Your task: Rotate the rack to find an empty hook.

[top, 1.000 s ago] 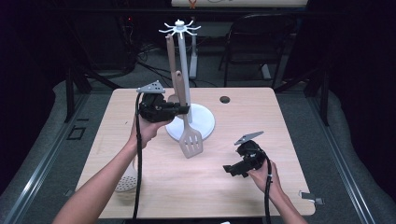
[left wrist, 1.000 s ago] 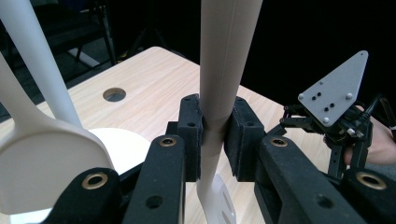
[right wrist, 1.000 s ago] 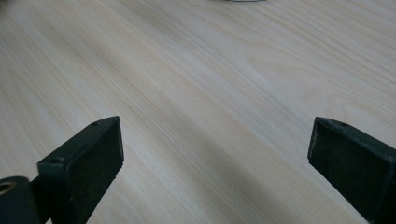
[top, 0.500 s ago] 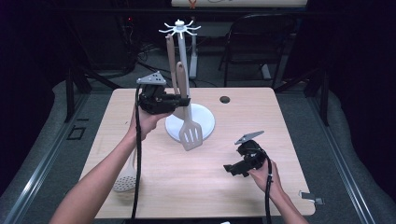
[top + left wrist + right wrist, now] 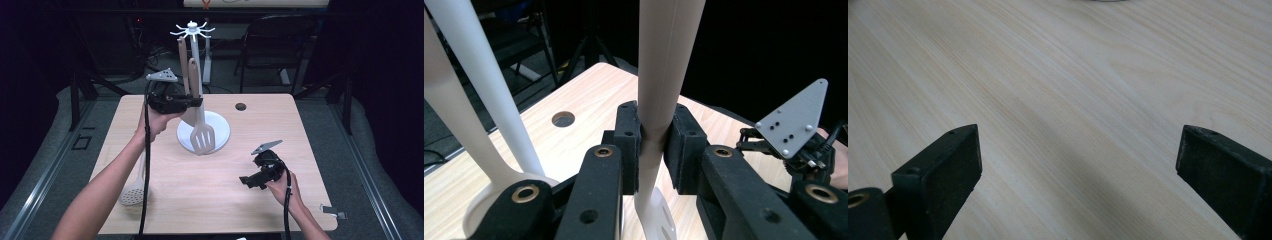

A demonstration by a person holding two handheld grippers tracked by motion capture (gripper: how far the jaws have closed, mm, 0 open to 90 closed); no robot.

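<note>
Two grippers, one per hand. Left gripper (image 5: 196, 102) raised above the table (image 5: 165, 210), jaws clamped on the handle of one beige slotted spatula (image 5: 202, 139), pads pressing both sides of the handle as seen in the left gripper view (image 5: 655, 145); spatula hanging upright, its slotted head just over the white round base (image 5: 218, 124) of the single utensil stand (image 5: 193, 31). One more beige utensil (image 5: 183, 55) close beside the stand's pole, right behind the held spatula; hanging or leaning, hard to tell. Pole and that second handle close to the left of the grip in the left gripper view, crowding that side. One pale skimmer (image 5: 134, 190) flat on the table near the left forearm, well apart from the stand. Right gripper (image 5: 246, 181) low over the table's right part, jaws spread wide, nothing between them, bare wood beneath. One dark round hole (image 5: 241, 106) in the tabletop right of the stand. One black chair (image 5: 280, 45) beyond the far edge.
</note>
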